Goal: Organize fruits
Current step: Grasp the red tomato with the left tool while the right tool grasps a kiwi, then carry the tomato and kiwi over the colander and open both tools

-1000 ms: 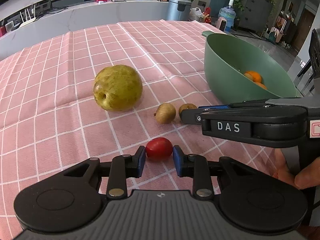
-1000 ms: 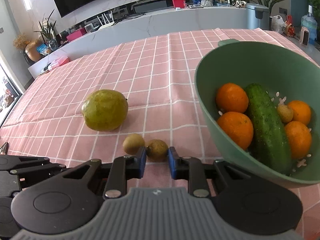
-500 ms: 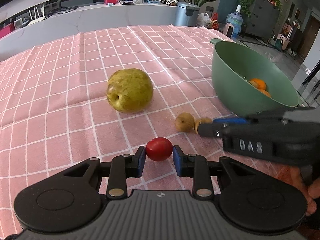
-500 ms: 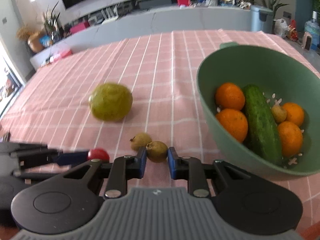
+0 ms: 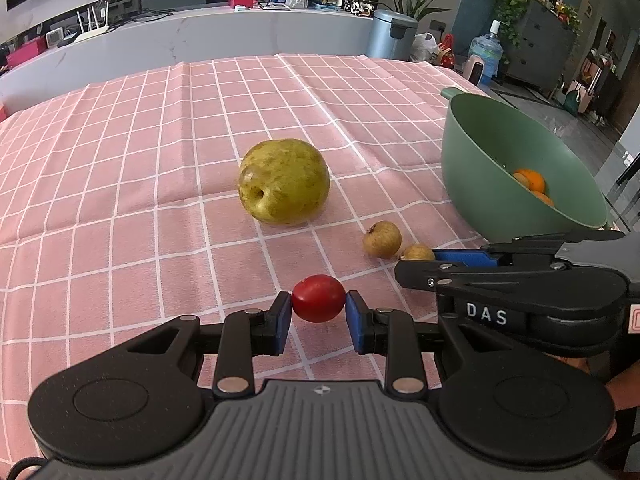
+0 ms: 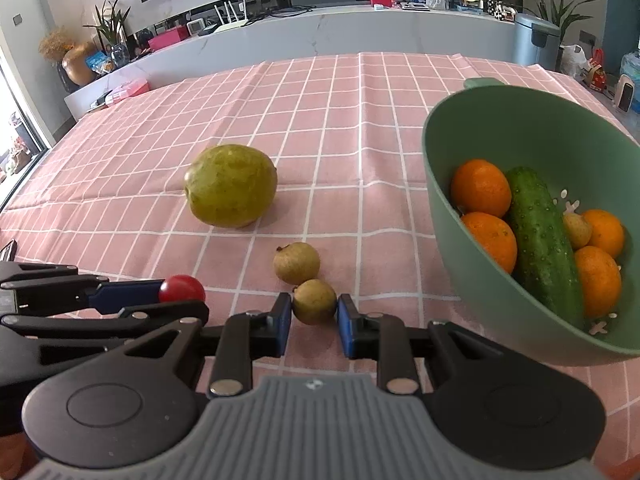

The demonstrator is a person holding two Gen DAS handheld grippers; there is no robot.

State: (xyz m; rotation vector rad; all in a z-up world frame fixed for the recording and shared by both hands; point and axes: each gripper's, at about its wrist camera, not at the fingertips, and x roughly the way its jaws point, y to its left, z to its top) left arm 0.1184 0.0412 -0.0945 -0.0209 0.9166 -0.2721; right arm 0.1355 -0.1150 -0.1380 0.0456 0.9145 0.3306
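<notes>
Fruits are split between the desk [image 6: 360, 128], which wears a pink checked cloth, and the green bowl [image 6: 448, 184] at its right side. Going left to right in the right wrist view: the left tool [image 5: 318, 312] is clamped on one small red fruit [image 5: 318, 298], its blue pads pressing both flanks; beyond it one large yellow-green fruit [image 6: 231, 185] sits alone on the cloth; next come two small brown fruits, the farther one [image 6: 296, 263] free and touching or just beside the nearer one [image 6: 314, 301], on which the right tool [image 6: 314, 316] is clamped. The bowl, farthest right, holds four oranges [image 6: 481, 188], one cucumber [image 6: 540, 236] lying lengthwise from the far wall toward the near rim, and one small brown fruit [image 6: 577, 230] between the cucumber and the right-hand oranges. The coming move, as I judge it, turns on the bowl lying to the right of both tools: the right tool is just beside its near wall and is clearly the nearer, while the left tool would have to cross past the right one to reach it. Both held fruits are roundish, with no long axis that matters. Whether either one is already clear of the cloth I cannot tell.
</notes>
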